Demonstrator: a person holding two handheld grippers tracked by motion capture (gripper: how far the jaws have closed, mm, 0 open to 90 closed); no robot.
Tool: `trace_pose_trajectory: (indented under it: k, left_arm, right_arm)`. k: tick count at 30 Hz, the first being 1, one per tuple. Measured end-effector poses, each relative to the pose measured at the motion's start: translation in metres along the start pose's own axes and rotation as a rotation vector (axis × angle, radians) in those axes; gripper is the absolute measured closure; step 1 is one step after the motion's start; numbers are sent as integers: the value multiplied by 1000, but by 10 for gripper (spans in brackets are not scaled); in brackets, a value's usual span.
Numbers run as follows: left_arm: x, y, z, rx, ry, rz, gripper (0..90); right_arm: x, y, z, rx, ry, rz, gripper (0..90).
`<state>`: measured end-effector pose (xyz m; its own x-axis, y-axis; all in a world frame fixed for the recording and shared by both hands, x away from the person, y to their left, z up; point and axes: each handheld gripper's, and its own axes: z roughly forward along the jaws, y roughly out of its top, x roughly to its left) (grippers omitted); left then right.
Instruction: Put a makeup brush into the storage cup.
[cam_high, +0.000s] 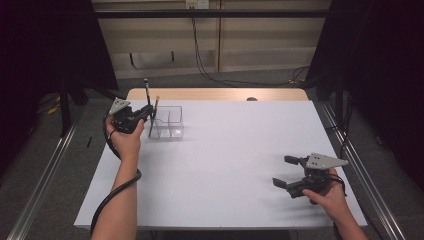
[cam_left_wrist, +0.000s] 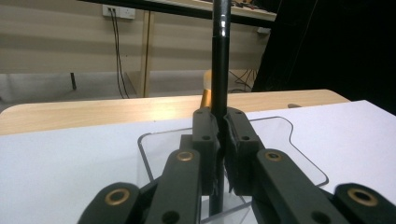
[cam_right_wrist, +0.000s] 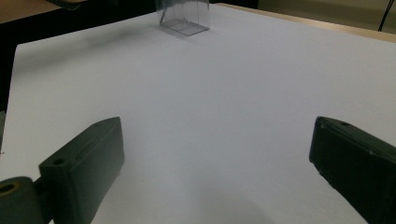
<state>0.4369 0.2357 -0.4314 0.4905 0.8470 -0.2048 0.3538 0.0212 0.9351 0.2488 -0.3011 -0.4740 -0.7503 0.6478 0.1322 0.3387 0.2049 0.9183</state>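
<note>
Your left gripper (cam_left_wrist: 219, 140) is clamped tight on the slim black pen (cam_left_wrist: 220, 70), which stands upright with its lower end inside the clear plastic compartment organiser (cam_left_wrist: 299, 140) just beneath the jaws. Beside it leans 1 gold-tipped pen (cam_high: 155, 107). Tilt your wrist and the held pen could lever the light organiser over. Your right gripper (cam_high: 290, 171) rests well apart, wide open and holding nothing.

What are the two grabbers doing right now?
Left gripper: shut on the black pen, upright over the clear box.
Right gripper: open, holding nothing.
</note>
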Motion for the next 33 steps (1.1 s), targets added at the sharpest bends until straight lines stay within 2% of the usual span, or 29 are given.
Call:
trace_pose_trajectory:
  k: [8, 21, 27, 29, 33]
  left_arm:
    - [0, -5, 0, 9, 3, -10, 839]
    - [0, -9, -3, 27, 0, -1, 837]
    - [-1, -8, -3, 36, -12, -1, 831]
    - [-2, -8, -3, 34, -21, -5, 801]
    - [-3, -7, -6, 33, -26, 14, 703]
  right_arm:
    - [0, 0, 1, 1, 2, -3, 26]
    - [0, 1, 4, 2, 9, -6, 26]
    - [1, 1, 4, 2, 10, -7, 26]
    - [1, 1, 4, 3, 10, -7, 26]
    - [1, 1, 4, 5, 11, -9, 26]
